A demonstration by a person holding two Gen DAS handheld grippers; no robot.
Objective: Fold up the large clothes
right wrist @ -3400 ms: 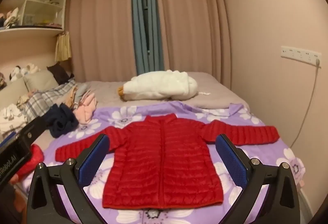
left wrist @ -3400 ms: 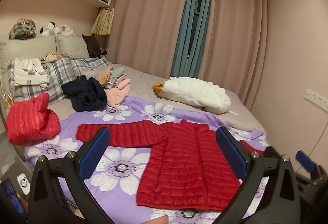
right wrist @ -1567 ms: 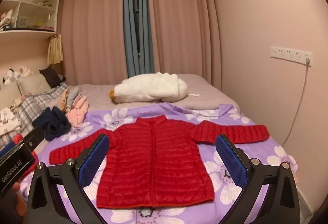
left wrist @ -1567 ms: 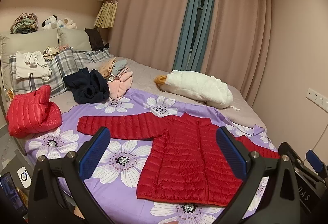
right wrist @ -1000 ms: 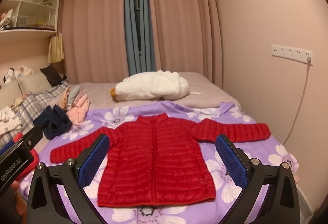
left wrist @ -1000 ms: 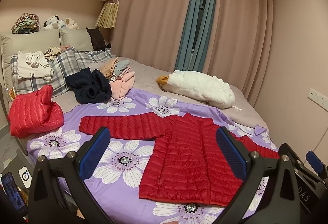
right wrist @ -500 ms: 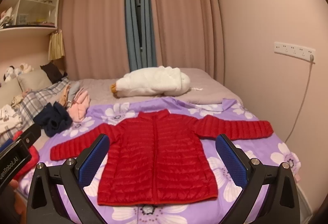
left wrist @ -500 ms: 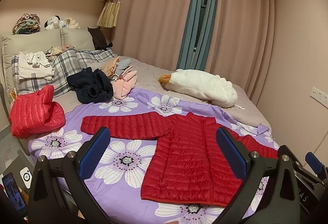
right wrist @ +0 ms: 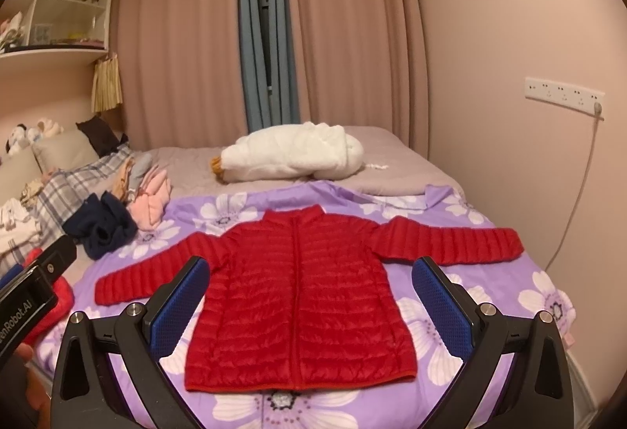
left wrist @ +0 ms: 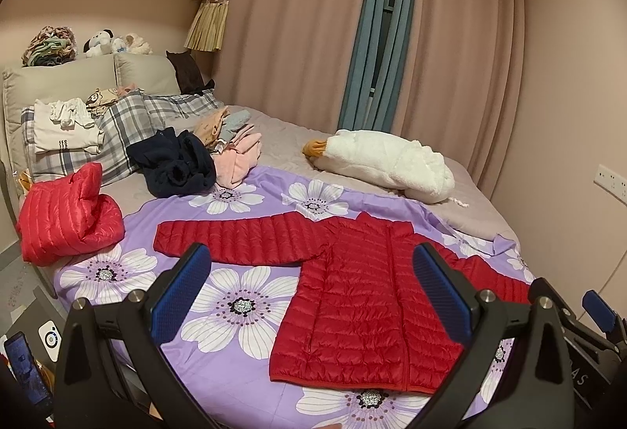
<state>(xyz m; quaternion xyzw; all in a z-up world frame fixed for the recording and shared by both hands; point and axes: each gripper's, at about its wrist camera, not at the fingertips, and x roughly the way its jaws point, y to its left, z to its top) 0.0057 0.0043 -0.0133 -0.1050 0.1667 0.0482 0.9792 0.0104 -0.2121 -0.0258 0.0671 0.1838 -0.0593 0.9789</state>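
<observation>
A red quilted puffer jacket (left wrist: 364, 295) lies flat, front up, zipped, on a purple flowered sheet (left wrist: 235, 303), both sleeves spread out sideways. It also shows in the right wrist view (right wrist: 301, 295). My left gripper (left wrist: 309, 295) is open and empty, held above the near edge of the bed, over the jacket's left side. My right gripper (right wrist: 309, 307) is open and empty, held above the jacket's hem (right wrist: 301, 386). Neither touches the jacket. The right gripper's body (left wrist: 580, 350) shows at the lower right of the left wrist view.
A folded red puffer (left wrist: 66, 213) sits at the bed's left edge. A dark navy garment (left wrist: 176, 166), pink clothes (left wrist: 239, 162), plaid pillows (left wrist: 125, 131) and a white plush goose (left wrist: 388, 166) lie farther back. A wall (right wrist: 529, 115) with a socket strip and cable runs along the right.
Both grippers have drifted slightly forward and to the left along the bed; the jacket sits a little more to the right in the left wrist view. The jacket itself has not moved.
</observation>
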